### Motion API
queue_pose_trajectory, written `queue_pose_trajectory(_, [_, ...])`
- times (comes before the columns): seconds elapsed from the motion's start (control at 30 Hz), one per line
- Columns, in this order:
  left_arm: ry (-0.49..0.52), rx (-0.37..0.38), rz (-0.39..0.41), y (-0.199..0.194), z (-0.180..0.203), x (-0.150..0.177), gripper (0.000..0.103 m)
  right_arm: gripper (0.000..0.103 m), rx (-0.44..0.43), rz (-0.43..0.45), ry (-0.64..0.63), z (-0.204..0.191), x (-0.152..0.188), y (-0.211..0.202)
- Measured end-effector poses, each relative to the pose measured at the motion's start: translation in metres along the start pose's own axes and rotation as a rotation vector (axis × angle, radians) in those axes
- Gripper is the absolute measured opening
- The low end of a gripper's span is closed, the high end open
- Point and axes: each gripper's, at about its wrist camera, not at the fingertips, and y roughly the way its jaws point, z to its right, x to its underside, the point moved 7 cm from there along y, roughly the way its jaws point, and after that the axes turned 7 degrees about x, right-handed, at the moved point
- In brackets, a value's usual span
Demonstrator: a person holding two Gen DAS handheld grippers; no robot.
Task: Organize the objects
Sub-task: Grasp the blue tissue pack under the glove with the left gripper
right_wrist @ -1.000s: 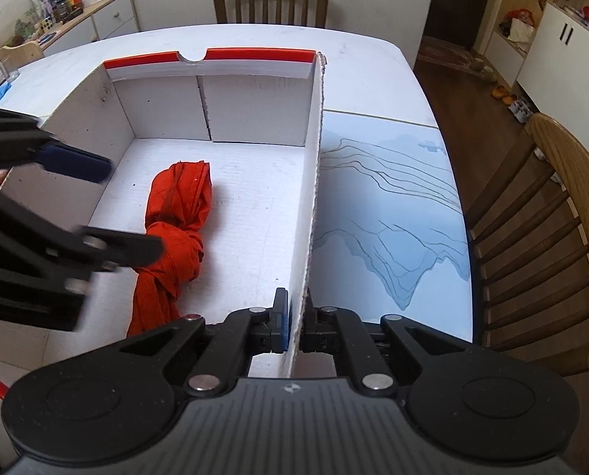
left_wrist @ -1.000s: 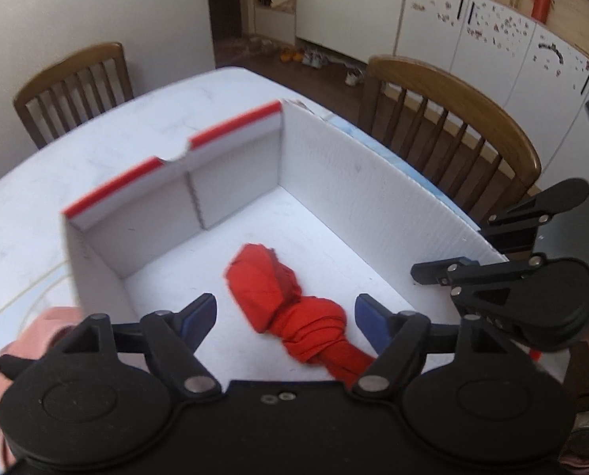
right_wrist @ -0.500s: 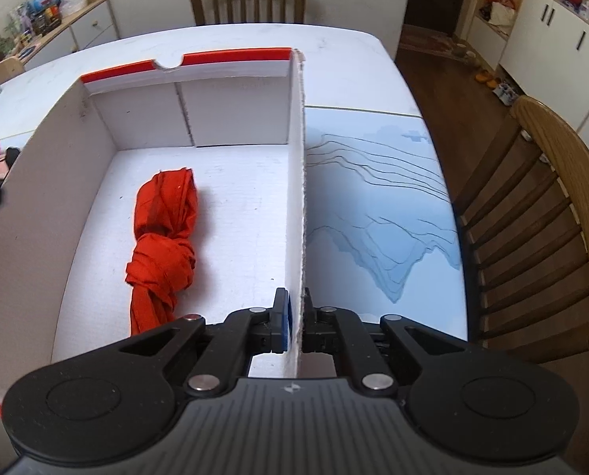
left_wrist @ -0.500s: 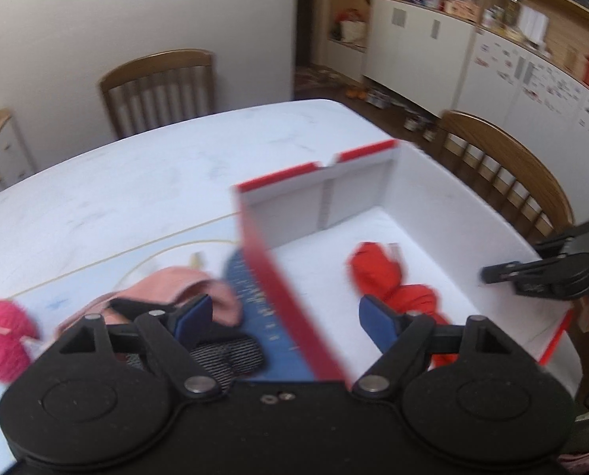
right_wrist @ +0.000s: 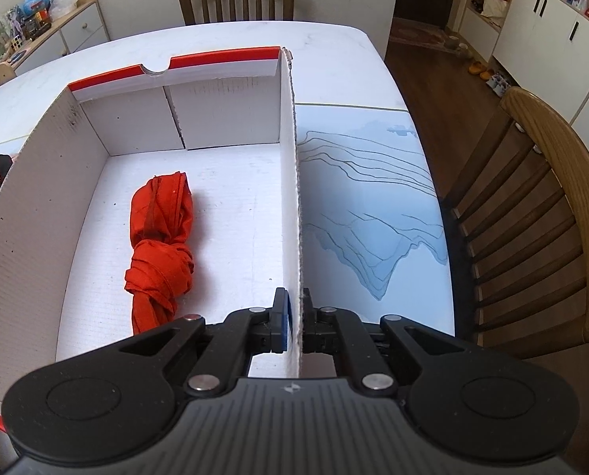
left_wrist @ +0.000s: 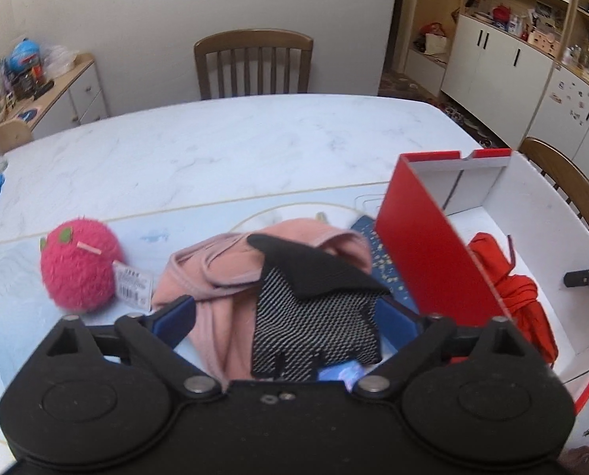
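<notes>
Over on the counter (left_wrist: 223, 150), just left of the box (right_wrist: 37, 213), sits a floppy clothes pile: black mesh piece (left_wrist: 318, 316) over pink top (left_wrist: 215, 277). Left claw (left_wrist: 290, 312) hangs wide open above it. Soft and light, so I'd pinch a bunched fold. Right claw (right_wrist: 293, 316) is clamped on the box wall; red bundle (right_wrist: 161, 237) is already inside.

box (right_wrist: 290, 182): matt corrugated card, glossy red outside | knotted cloth (right_wrist: 161, 233): soft red fabric | ball (left_wrist: 80, 263): fuzzy pink plush | surface (left_wrist: 223, 150): smooth marbled white | chair (right_wrist: 547, 213): varnished wood
</notes>
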Motion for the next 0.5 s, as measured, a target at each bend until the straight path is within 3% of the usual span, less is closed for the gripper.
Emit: queue_pose_trajectory(0.5, [0.002, 0.078, -0.155, 0.036, 0.021, 0.045, 0.102, 0.005, 0.022, -0.014, 0.015, -0.002, 0.001, -0.004])
